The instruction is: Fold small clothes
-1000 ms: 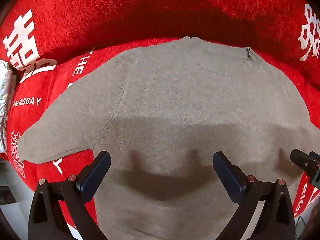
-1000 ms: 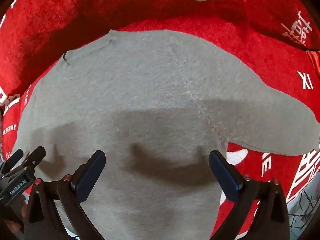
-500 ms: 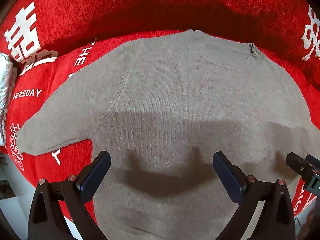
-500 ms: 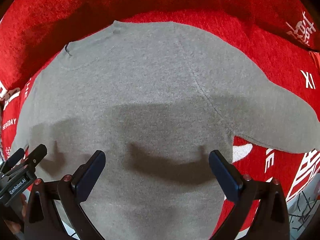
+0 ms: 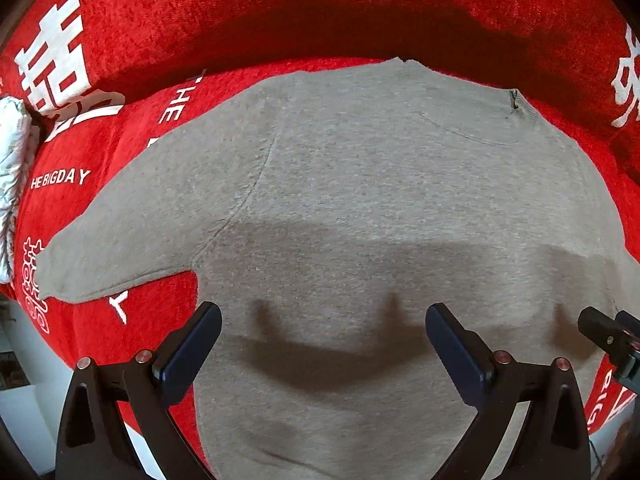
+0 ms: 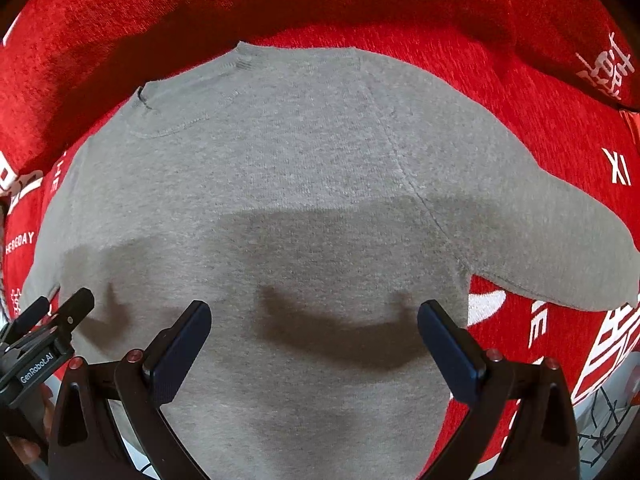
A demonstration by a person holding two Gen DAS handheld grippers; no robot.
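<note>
We hold our left gripper [image 5: 323,340] low in the left wrist frame, its two dark-padded fingers [image 5: 192,350] spread wide apart with nothing between them. Our right gripper [image 6: 314,338] sits the same way at the bottom of the right wrist frame, jaws wide and empty. Each tool shows in the other's view: the right one at the lower right edge, the left one at the lower left edge.

A red plush cover with white lettering [image 5: 132,132] carried a grey knitted sweater [image 5: 360,208], spread flat mid-surface.
</note>
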